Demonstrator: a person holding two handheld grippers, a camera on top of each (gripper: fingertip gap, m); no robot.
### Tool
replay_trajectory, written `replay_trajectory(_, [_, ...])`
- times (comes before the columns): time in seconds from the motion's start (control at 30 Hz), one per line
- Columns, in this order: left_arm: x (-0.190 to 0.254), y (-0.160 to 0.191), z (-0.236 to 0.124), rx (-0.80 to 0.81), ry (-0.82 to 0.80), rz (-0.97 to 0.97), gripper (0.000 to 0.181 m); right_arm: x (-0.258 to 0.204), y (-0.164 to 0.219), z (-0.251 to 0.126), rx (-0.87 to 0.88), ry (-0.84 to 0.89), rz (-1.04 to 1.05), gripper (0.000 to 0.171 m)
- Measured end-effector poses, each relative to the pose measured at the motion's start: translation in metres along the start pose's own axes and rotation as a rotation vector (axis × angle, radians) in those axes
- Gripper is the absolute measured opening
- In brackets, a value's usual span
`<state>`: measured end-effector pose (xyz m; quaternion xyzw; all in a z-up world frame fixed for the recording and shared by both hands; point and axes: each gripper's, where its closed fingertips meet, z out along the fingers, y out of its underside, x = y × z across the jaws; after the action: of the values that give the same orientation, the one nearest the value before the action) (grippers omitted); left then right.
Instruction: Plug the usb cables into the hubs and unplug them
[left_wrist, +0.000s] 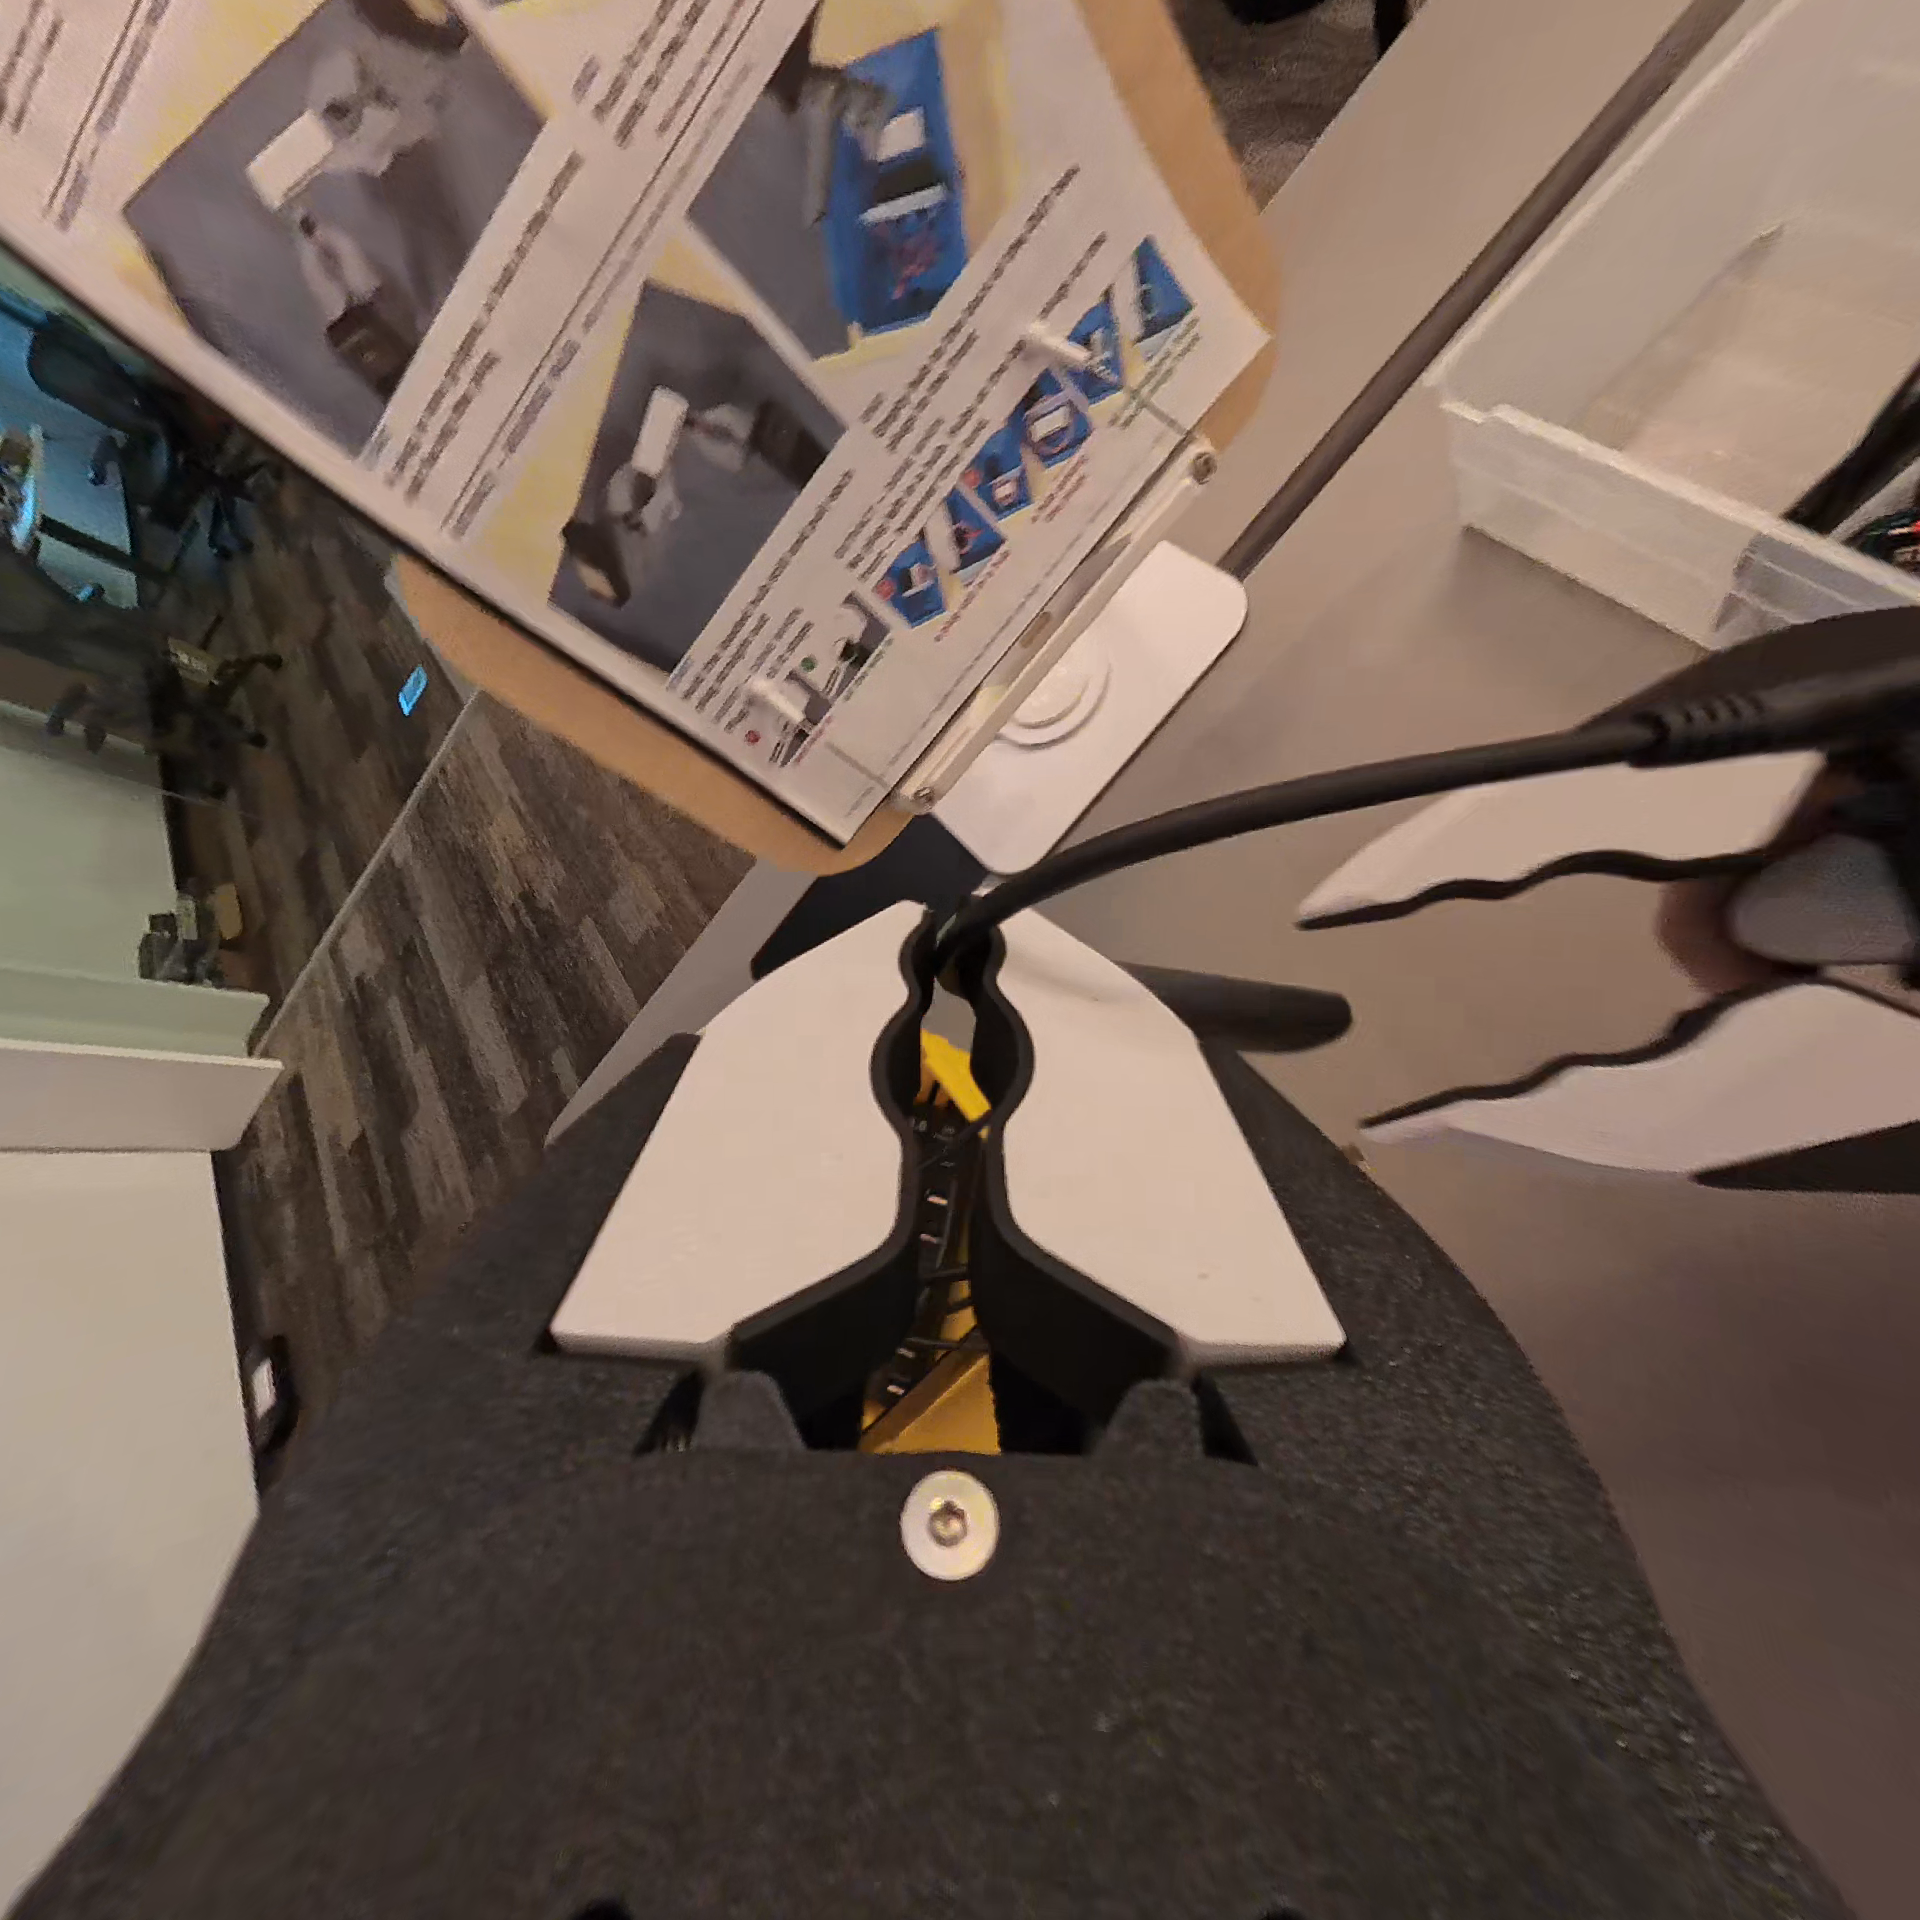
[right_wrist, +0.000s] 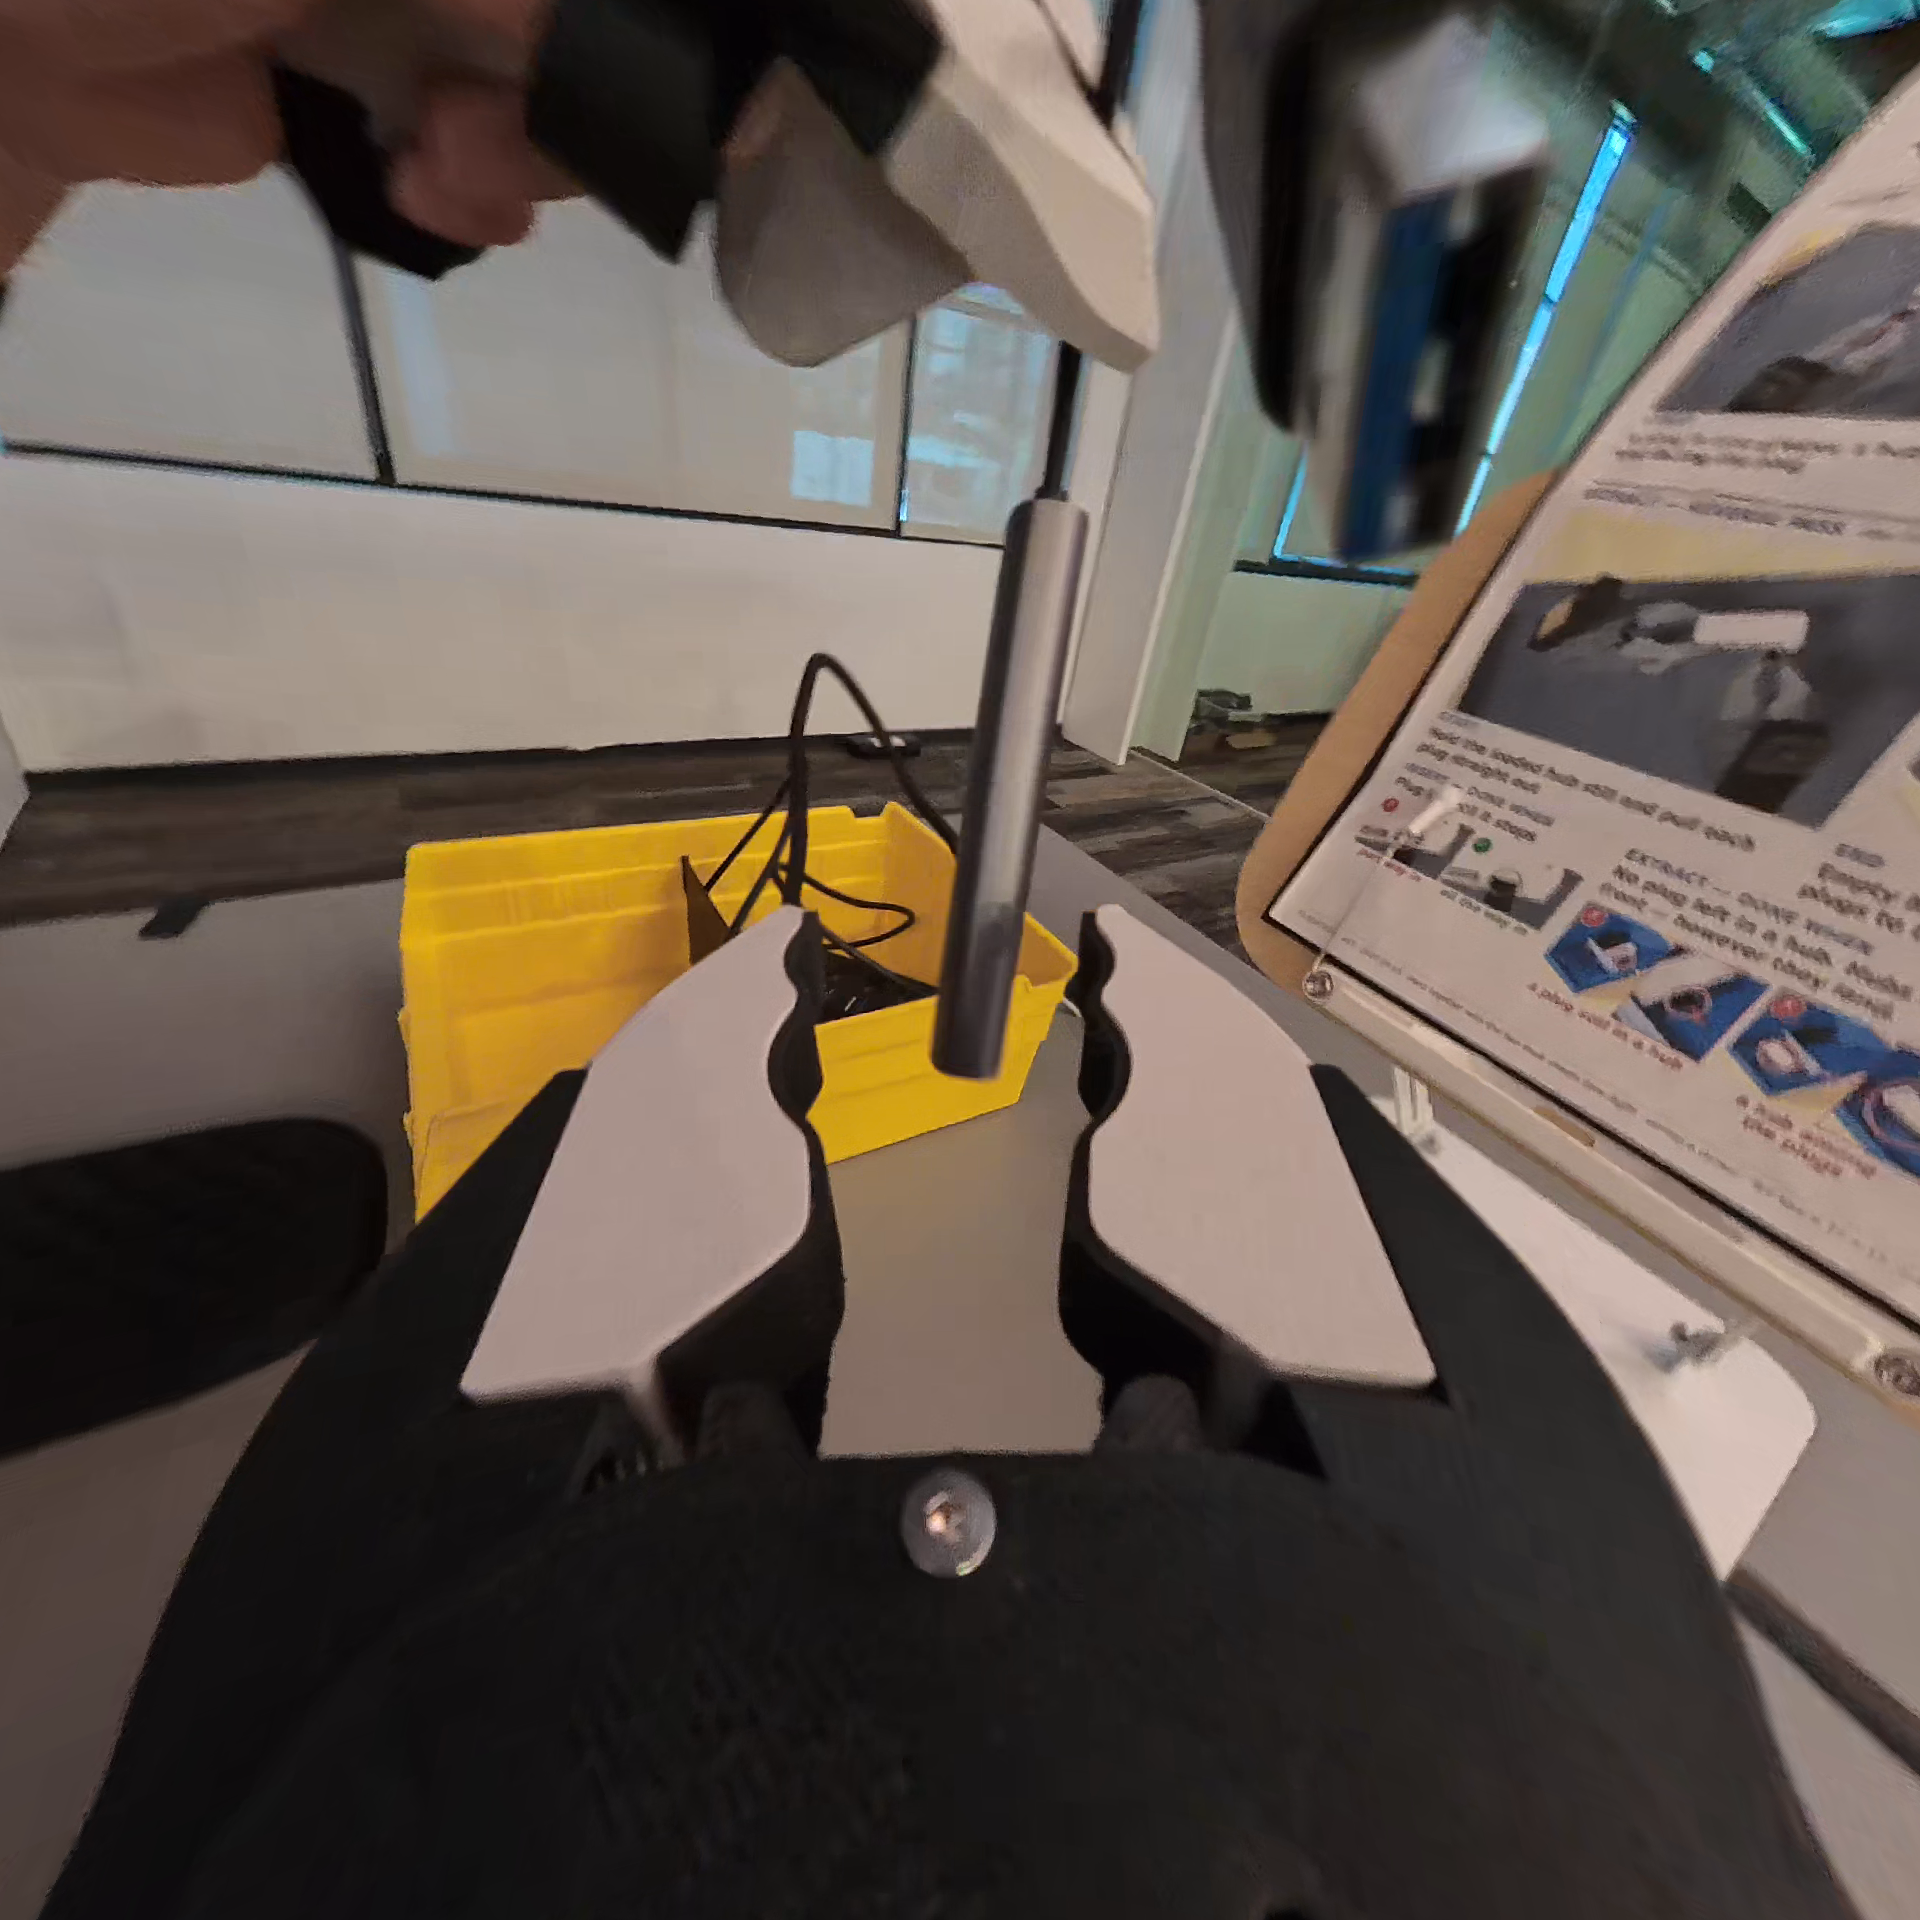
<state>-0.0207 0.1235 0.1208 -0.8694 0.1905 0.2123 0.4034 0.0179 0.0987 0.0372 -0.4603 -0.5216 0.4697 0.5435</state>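
My left gripper (left_wrist: 951, 951) is shut on a thin black cable (left_wrist: 1299, 800) at its fingertips. The cable runs right to a black plug (left_wrist: 1766, 707) at the frame edge. In the right wrist view this plug (right_wrist: 1423, 312) is close, blurred, and blue inside. A slim dark grey hub (right_wrist: 1008, 790) hangs upright from the cable below the left gripper's finger (right_wrist: 1039, 208). My right gripper (right_wrist: 951, 956) is open and empty, and the hub's lower end shows just beyond its fingertips. It also shows in the left wrist view (left_wrist: 1340, 1023), with a hand on it.
A yellow bin (right_wrist: 499, 935) with black cables in it stands on the grey table behind the hub. A tilted instruction board (right_wrist: 1662, 831) on a white stand stands at the right. A clear plastic bin (left_wrist: 1662, 436) is farther off. A black chair arm (right_wrist: 156, 1268) is at the left. The left gripper's tips are roughly 10 cm from the right gripper's.
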Motion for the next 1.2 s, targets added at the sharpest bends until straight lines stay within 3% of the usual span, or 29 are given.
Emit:
replay_trajectory(0.23, [0.038,-0.018,-0.01,0.044,0.069,-0.052,0.003,0.031,0.024,-0.001,-0.074,0.07,0.113,0.051])
replay_trajectory(0.27, [0.04,-0.02,-0.013,0.06,0.094,-0.081,0.003,0.03,0.022,-0.001,-0.05,0.032,0.138,0.05])
replay_trajectory(0.33, [0.037,-0.02,-0.019,0.065,0.105,-0.117,0.003,0.014,0.012,-0.005,0.018,-0.119,0.177,0.02])
replay_trajectory(0.53, [0.031,-0.015,-0.024,0.128,0.16,-0.188,0.007,-0.008,0.002,-0.013,-0.047,-0.371,0.32,0.018])
replay_trajectory(0.6, [0.035,-0.015,-0.032,0.204,0.24,-0.251,0.022,-0.012,0.004,-0.021,-0.125,-0.489,0.464,0.017])
replay_trajectory(0.67, [0.037,-0.01,-0.046,0.278,0.322,-0.293,0.025,-0.019,0.007,-0.033,-0.217,-0.656,0.656,0.017])
replay_trajectory(0.8, [0.043,0.011,-0.067,0.418,0.282,-0.075,0.035,-0.027,0.01,-0.058,-0.318,-0.971,0.97,0.017])
replay_trajectory(0.93, [0.095,0.031,-0.066,0.449,0.265,0.253,0.061,-0.052,0.022,-0.079,-0.48,-1.2,1.035,0.016])
replay_trajectory(1.03, [0.134,0.042,-0.068,0.464,0.25,0.504,0.06,-0.072,0.022,-0.09,-0.543,-1.331,1.027,0.016])
replay_trajectory(1.2, [0.159,0.058,-0.069,0.43,0.302,0.668,0.057,-0.08,0.013,-0.101,-0.52,-1.48,1.055,0.016])
